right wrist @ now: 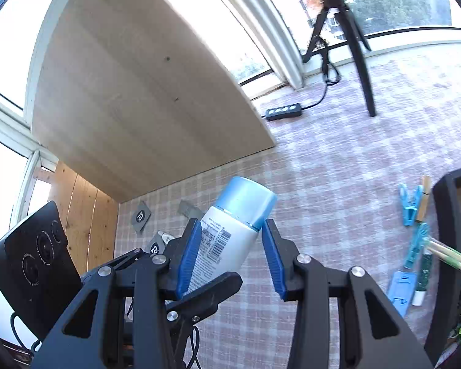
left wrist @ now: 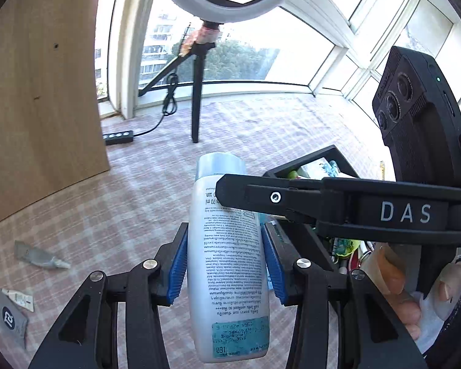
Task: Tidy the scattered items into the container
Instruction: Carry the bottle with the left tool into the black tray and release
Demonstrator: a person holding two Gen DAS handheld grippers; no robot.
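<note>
A white lotion bottle (left wrist: 227,252) with a pale blue cap stands upright between the blue pads of my left gripper (left wrist: 227,264), which is shut on it above the checked tablecloth. The black container (left wrist: 307,166) with several items inside lies just right of it. My right gripper's finger (left wrist: 292,198) crosses in front of the bottle. In the right wrist view the same bottle (right wrist: 230,233) sits tilted between the pads of my right gripper (right wrist: 230,258); the left pad touches it, the right pad stands apart. The container's edge (right wrist: 445,215) shows at far right.
Scattered on the cloth: a clear tube (left wrist: 40,256), a small white tube (left wrist: 20,298), a grey sachet (left wrist: 10,319), blue pegs (right wrist: 410,203), a blue toothbrush (right wrist: 416,244), a blue card (right wrist: 401,289). A wooden board (left wrist: 37,92), a tripod (left wrist: 196,92) and a power strip (left wrist: 118,136) stand behind.
</note>
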